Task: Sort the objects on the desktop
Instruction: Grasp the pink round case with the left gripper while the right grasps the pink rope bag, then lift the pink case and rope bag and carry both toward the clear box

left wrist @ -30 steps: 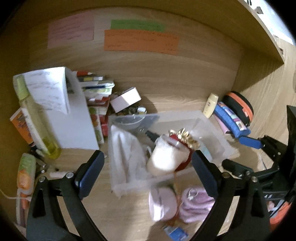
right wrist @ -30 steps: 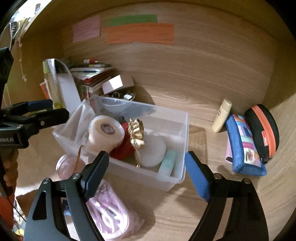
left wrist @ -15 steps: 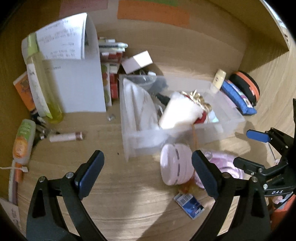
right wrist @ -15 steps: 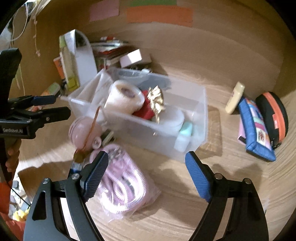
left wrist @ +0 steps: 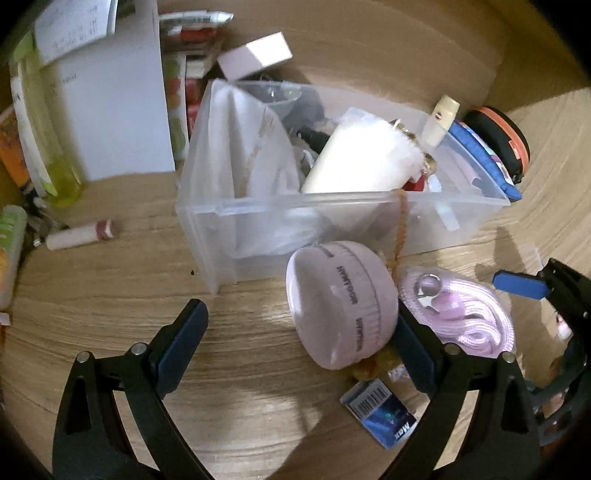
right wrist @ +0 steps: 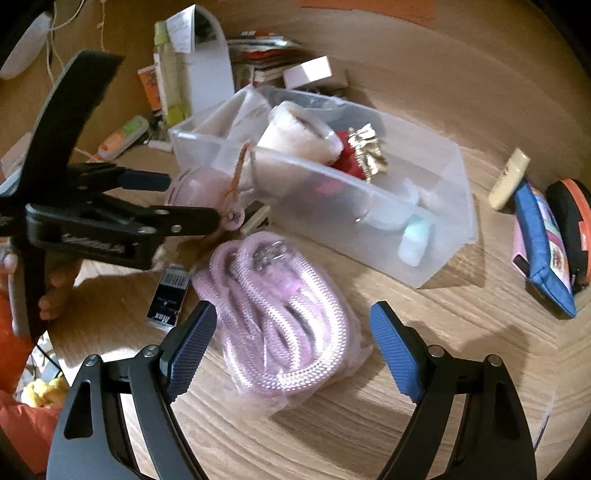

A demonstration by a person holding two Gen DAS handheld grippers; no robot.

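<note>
The bagged pink rope (right wrist: pixel 280 317) lies on the tabletop (right wrist: pixel 424 332) just ahead of the right tool (right wrist: pixel 291 347), between its spread fingers; the left tool (left wrist: pixel 299 343), also spread, flanks the round pink case (left wrist: pixel 341 310).

Wooden desk (right wrist: pixel 461 369), orange paper note (right wrist: pixel 369 7) on back wall, white cord (right wrist: pixel 51 37) hanging at left

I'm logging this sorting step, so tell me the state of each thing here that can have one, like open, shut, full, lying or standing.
left gripper: open, empty, round pink case by its right finger.
right gripper: open, empty, over the rope bag.
clear bin: lidless, holding several items.
round pink case: shut, outside the bin.
bagged pink rope: coiled, lying on the desk.
lip balm tube: lying flat.
blue pouch: lying flat; zip state unclear.
</note>
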